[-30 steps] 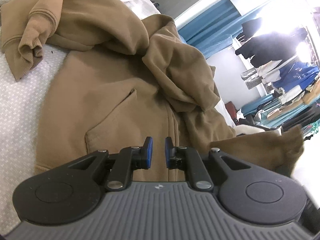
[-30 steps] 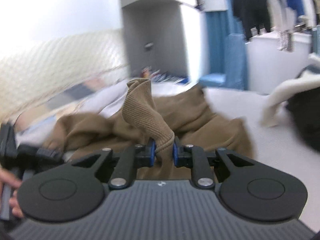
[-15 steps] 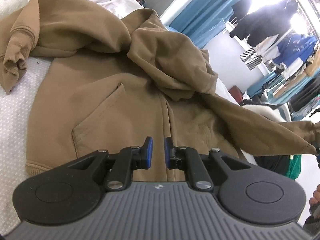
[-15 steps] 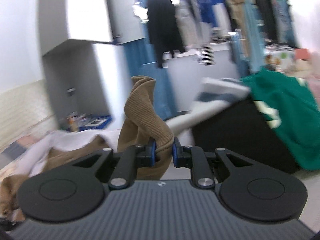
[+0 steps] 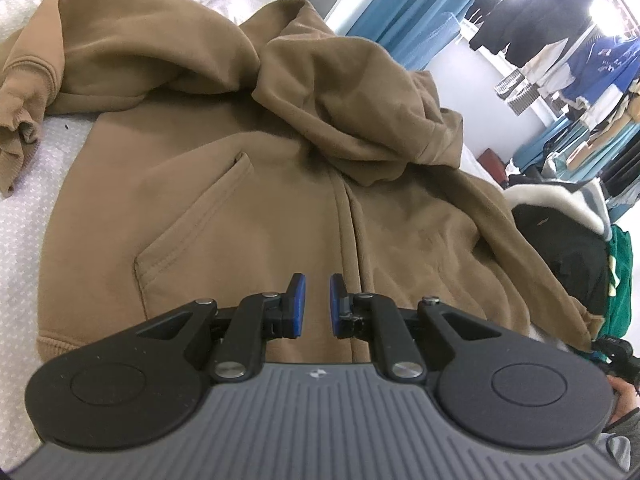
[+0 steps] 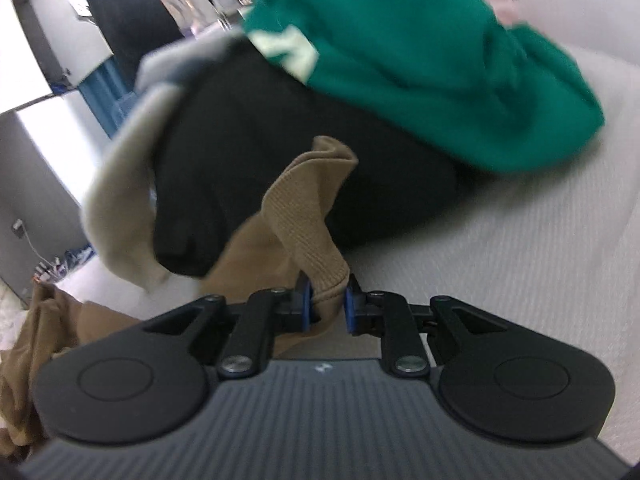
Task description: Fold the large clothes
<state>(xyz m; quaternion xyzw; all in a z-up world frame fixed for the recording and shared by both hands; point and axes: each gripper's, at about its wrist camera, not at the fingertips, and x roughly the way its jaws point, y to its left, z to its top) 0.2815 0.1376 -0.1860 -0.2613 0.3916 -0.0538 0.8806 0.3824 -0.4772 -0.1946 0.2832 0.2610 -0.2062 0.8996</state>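
Observation:
A brown zip hoodie (image 5: 240, 200) lies front up on the white bed cover (image 5: 24, 240), its hood (image 5: 352, 112) flopped over the chest. One sleeve ends in a crumpled cuff (image 5: 16, 120) at the far left. The other sleeve (image 5: 540, 272) is stretched out to the right. My left gripper (image 5: 317, 304) hovers over the zipper near the hem, shut with nothing between its pads. My right gripper (image 6: 326, 304) is shut on the ribbed cuff (image 6: 316, 208) of the stretched sleeve, low over the bed cover (image 6: 500, 260).
A pile of other clothes lies to the right of the hoodie: a black garment (image 6: 260, 152) with a pale lining and a green one (image 6: 420, 60) on top. Hanging clothes (image 5: 560, 40) and blue curtains stand beyond the bed. A hand (image 5: 622, 394) shows at the right edge.
My right gripper has swung the cuff away from the hoodie's body and down, drawing the sleeve out straight toward the black and green clothes. The left gripper drifted slightly and rolled a little.

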